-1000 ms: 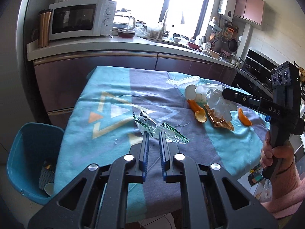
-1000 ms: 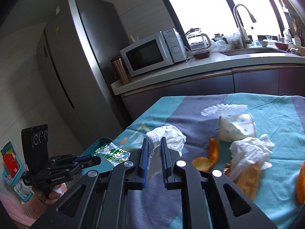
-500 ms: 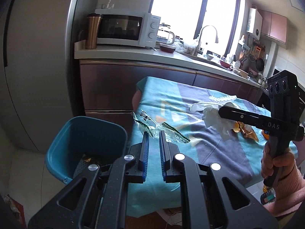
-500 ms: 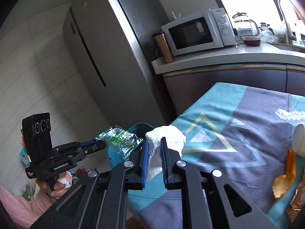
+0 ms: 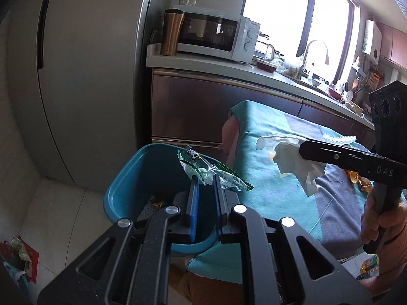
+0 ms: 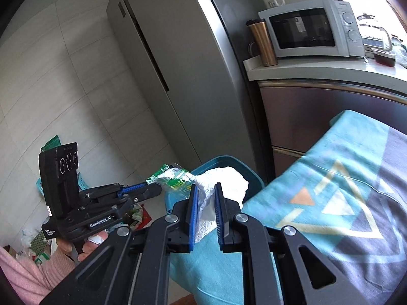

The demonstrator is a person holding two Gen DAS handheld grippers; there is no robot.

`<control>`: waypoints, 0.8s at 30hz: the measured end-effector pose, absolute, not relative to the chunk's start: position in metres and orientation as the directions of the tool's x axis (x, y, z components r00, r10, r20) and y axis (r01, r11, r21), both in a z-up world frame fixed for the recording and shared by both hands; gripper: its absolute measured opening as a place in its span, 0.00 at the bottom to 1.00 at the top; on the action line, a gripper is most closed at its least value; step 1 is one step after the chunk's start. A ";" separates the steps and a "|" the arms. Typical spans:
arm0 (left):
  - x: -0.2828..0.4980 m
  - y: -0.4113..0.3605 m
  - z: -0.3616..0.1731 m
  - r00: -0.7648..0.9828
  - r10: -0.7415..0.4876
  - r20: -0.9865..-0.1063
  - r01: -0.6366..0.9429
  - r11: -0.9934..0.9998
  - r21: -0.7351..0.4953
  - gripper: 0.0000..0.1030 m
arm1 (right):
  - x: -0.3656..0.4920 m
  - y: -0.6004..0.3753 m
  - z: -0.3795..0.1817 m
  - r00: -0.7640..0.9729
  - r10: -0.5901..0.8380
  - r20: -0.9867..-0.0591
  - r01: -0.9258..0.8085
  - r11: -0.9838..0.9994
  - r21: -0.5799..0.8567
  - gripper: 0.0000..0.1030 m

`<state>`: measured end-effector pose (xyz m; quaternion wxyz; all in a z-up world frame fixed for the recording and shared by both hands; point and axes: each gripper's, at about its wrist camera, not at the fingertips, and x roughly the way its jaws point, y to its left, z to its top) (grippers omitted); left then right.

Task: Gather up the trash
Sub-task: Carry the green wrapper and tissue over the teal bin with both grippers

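Note:
My left gripper (image 5: 205,178) is shut on a crumpled green and clear plastic wrapper (image 5: 203,167) and holds it over the teal trash bin (image 5: 142,175) beside the table. The wrapper (image 6: 173,178) and left gripper (image 6: 150,186) also show in the right wrist view. My right gripper (image 6: 205,186) is shut on a crumpled white tissue (image 6: 223,181), near the bin's rim (image 6: 229,160) at the table's corner. The tissue (image 5: 297,165) hangs from the right gripper (image 5: 302,150) over the teal and grey tablecloth (image 5: 279,190) in the left wrist view.
The bin holds some trash at its bottom (image 5: 155,203). A steel fridge (image 6: 173,76) stands behind it, next to a counter with a microwave (image 5: 216,36) and copper tumbler (image 5: 171,33). Orange and gold scraps (image 5: 356,180) lie on the table behind the right gripper.
Both grippers swung left from the table toward the bin, still carrying the wrapper and the tissue. The bin has come closer and now lies under the wrapper.

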<state>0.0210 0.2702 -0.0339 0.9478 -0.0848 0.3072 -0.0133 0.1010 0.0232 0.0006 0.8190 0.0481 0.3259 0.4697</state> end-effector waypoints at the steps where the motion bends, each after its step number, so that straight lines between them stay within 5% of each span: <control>1: 0.022 0.273 -0.035 0.809 -0.073 -0.583 -0.033 0.985 -0.169 0.11 | 0.102 0.027 0.000 0.341 0.801 -0.491 -0.740 0.551 0.385 0.11; 24: 0.072 0.291 -0.081 0.727 -0.028 -0.686 -0.112 0.981 -0.159 0.12 | 0.142 0.111 -0.042 0.266 0.711 -0.651 -0.748 0.578 0.326 0.14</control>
